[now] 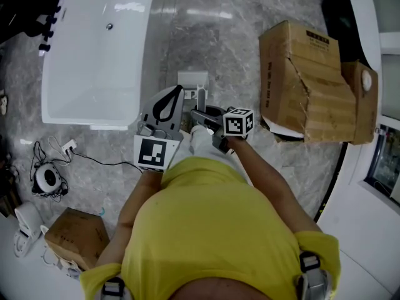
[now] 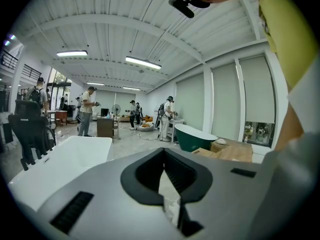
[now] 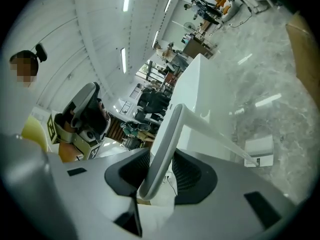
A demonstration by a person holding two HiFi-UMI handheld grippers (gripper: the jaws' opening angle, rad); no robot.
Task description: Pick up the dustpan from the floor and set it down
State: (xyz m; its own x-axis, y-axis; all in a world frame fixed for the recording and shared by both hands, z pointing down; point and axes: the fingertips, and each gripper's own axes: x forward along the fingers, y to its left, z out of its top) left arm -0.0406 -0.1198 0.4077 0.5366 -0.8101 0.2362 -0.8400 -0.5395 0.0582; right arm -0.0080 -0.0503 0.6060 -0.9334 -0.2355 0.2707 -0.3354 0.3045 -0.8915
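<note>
The white dustpan (image 1: 192,81) lies on the grey marble floor, just ahead of both grippers. Its long pale handle (image 3: 165,144) runs up from the pan (image 3: 260,151) and passes between the jaws of my right gripper (image 3: 162,158). The ribbed pads sit against the handle's sides. In the head view the right gripper (image 1: 200,114) reaches left toward the pan, marker cube behind it. My left gripper (image 1: 175,92) hovers beside the pan on the left. Its jaws (image 2: 163,150) meet at the tips with nothing between them.
A white bathtub (image 1: 94,49) stands at the far left. Torn cardboard boxes (image 1: 306,86) sit on the right, a small box (image 1: 75,233) at the near left. A power strip and cable (image 1: 69,145) and a round device (image 1: 47,179) lie on the floor at left.
</note>
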